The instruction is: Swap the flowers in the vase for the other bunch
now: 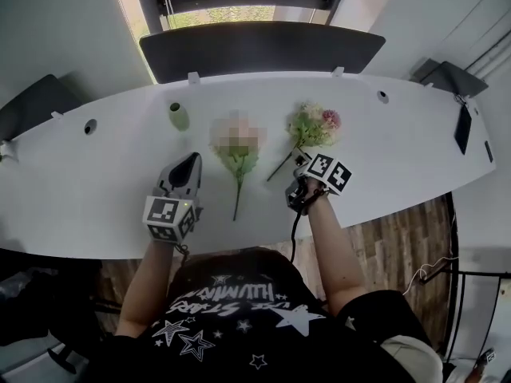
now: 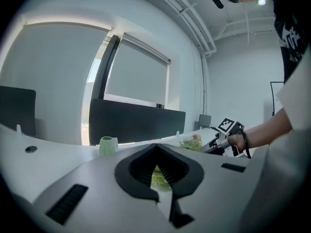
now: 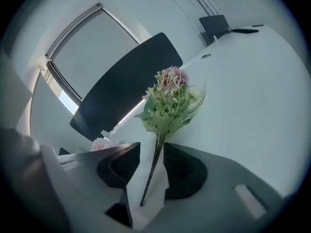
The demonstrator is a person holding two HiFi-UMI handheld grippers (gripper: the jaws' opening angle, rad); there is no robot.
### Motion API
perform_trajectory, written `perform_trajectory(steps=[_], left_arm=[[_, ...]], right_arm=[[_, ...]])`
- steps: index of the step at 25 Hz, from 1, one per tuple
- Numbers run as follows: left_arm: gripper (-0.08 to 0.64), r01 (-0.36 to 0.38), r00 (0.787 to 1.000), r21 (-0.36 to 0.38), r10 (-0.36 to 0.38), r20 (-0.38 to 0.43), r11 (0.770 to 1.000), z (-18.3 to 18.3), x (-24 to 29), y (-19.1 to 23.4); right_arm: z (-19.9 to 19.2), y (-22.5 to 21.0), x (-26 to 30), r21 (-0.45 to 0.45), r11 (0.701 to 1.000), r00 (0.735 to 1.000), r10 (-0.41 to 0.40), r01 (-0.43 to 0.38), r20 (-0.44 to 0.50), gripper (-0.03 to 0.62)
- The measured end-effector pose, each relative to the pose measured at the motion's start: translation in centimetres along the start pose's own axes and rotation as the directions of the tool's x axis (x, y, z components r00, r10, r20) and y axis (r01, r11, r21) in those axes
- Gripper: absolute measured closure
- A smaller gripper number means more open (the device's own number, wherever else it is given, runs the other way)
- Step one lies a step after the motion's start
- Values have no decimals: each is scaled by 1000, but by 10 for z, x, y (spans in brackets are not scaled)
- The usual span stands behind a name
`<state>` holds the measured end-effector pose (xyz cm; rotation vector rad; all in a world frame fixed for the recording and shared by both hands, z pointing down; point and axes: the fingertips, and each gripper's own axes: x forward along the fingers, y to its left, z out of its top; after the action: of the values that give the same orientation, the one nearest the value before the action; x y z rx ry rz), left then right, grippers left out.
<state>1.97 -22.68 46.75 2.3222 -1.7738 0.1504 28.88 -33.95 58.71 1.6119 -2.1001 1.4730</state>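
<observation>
A small pale green vase (image 1: 179, 116) stands upright at the back left of the white table (image 1: 399, 158), with no flowers in it. One bunch with a pale pink bloom (image 1: 237, 154) lies flat at mid-table. A second bunch with pink and cream blooms (image 1: 313, 126) lies to its right, its stem (image 3: 153, 171) running between the jaws of my right gripper (image 1: 301, 168), which stand apart and clear of the stem. My left gripper (image 1: 192, 162) hovers left of the first bunch, shut and empty, with the vase (image 2: 107, 145) beyond it.
A dark divider panel (image 1: 255, 46) runs along the table's far edge. Round cable holes (image 1: 90, 126) (image 1: 383, 96) sit near the back. A black device (image 1: 463, 130) rests at the far right. The table's front edge lies just below both grippers.
</observation>
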Motion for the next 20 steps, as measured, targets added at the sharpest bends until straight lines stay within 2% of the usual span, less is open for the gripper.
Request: perform_trajectory(steps=[8, 13, 16, 20], left_arm=[[554, -81, 997, -8, 81, -7, 997, -1, 0, 8], [554, -111, 994, -29, 111, 1, 993, -1, 1, 8], [554, -120, 993, -45, 121, 5, 992, -3, 1, 6], [554, -122, 993, -63, 122, -3, 991, -12, -2, 4]], right_arm=[[1, -24, 38, 63, 996, 992, -61, 69, -113, 420], [-1, -27, 44, 6, 994, 983, -104, 106, -151, 422], [-1, -31, 45, -30, 989, 974, -149, 146, -173, 469], [0, -38, 45, 63, 989, 979, -119, 131, -168, 517]])
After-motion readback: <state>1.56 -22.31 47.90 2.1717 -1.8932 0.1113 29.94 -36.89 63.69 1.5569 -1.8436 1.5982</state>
